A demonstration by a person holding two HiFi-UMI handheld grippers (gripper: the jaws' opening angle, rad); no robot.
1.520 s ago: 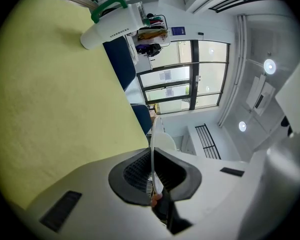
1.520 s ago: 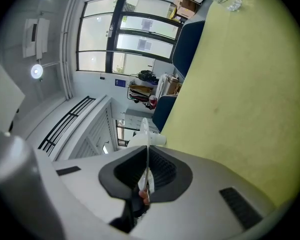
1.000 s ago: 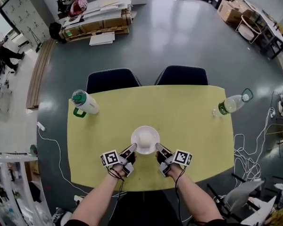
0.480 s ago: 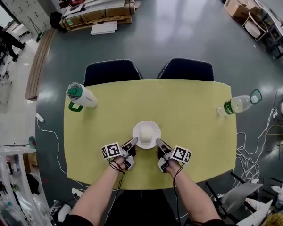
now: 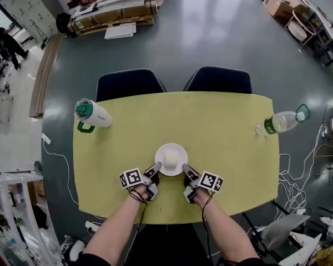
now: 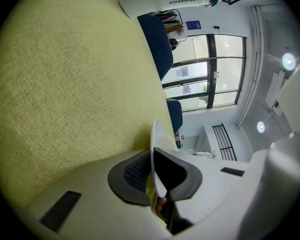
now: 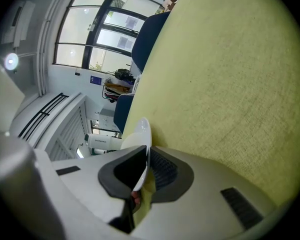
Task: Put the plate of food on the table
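Opposite-rim grips keep the plate (image 5: 162, 165) of food level at the tabletop's (image 5: 222, 126) near-edge middle: right gripper (image 5: 185, 169) pinches rim; left gripper's (image 5: 155, 168) jaws just opened slightly, rim between pads.

A plate (image 5: 177, 151) of pale food (image 5: 171, 157) is at the table's (image 5: 222, 132) near middle. The left gripper (image 5: 156, 168) and right gripper (image 5: 185, 168) pinch its near rim, the left's jaws having just opened a touch. A tumbler (image 5: 93, 114) lies far left, a bottle (image 5: 283, 121) far right.

Glossy plate (image 5: 161, 163), matt woven-textured table (image 5: 222, 129)
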